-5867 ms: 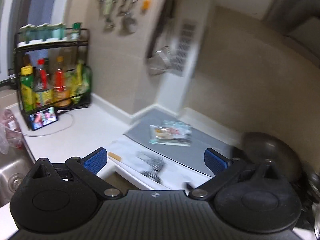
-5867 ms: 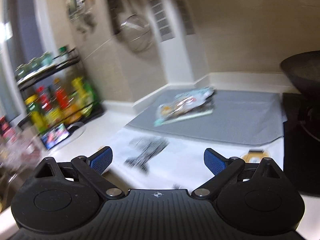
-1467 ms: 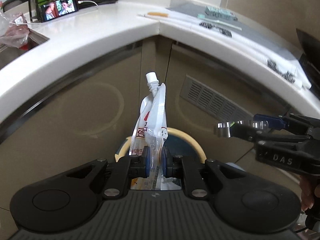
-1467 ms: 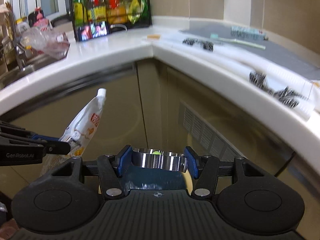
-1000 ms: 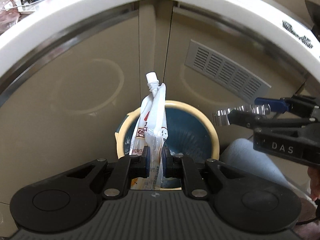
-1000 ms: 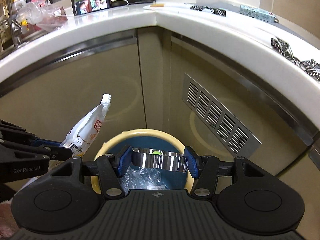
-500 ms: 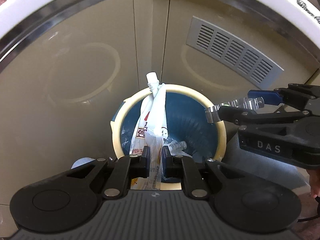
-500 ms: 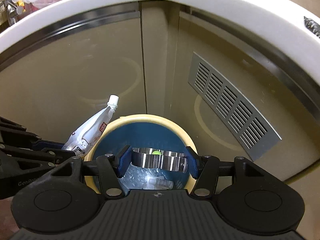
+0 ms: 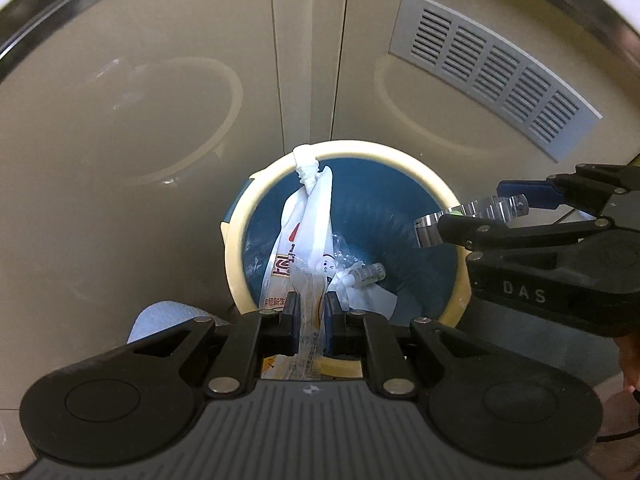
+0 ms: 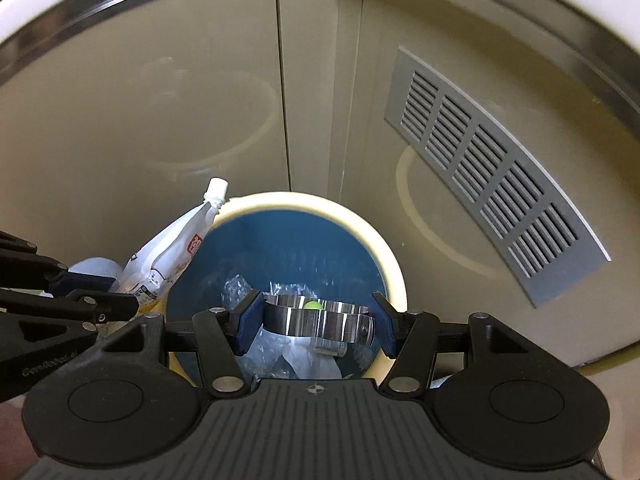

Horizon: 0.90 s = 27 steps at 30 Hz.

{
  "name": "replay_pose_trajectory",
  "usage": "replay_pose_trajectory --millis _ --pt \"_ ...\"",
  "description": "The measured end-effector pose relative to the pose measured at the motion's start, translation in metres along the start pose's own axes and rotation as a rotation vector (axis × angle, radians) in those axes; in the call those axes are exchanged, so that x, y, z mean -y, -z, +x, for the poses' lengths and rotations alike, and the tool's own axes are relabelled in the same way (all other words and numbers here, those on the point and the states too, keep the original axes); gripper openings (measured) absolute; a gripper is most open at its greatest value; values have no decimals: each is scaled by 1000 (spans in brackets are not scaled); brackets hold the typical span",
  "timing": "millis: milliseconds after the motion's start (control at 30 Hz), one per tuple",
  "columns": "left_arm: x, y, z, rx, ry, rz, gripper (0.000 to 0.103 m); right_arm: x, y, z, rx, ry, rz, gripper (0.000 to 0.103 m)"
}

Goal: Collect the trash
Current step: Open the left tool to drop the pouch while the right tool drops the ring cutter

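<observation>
Blue-lined bin (image 9: 236, 248) with a cream rim, standing on the floor against the beige cabinet doors (image 9: 140, 100), already holding crumpled clear plastic and a small bottle (image 9: 366, 274). Left tool (image 9: 310, 322) clamped tight on the lower end of a white spouted pouch (image 9: 308, 224), spout cap reaching up across the far rim, body hanging over the opening. Right tool (image 10: 318, 320) closed on a shiny metal ring-shaped piece (image 10: 320, 318), held just above the trash inside, jaws spread fairly wide around it.

Likely next: letting both go over the opening. Risk with the pouch: long and floppy, angled toward the rim, so liable to catch on the edge and tip out onto the floor if released too far toward the edge. Risk with the metal piece: rigid and smooth, may bounce off the plastic or strike the rim. Tools close together, so a knock between them also possible.
</observation>
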<state>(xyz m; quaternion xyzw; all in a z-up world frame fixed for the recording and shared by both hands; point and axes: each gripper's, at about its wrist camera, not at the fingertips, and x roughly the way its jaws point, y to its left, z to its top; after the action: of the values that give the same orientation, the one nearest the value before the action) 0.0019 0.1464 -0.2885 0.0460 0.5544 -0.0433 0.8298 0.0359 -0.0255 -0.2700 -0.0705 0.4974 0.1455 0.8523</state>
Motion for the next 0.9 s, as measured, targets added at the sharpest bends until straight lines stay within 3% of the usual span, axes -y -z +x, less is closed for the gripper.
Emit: replay_pose_trajectory --millis 633,867,900 --pt "13 -13 43 -63 -26 44 13 12 -11 48 -97 42 58 60" --pt "14 -19 46 -74 -40 56 14 12 -12 58 -95 60 71 61" --pt "14 -20 47 -71 -42 59 19 13 -13 58 -94 65 75 61"
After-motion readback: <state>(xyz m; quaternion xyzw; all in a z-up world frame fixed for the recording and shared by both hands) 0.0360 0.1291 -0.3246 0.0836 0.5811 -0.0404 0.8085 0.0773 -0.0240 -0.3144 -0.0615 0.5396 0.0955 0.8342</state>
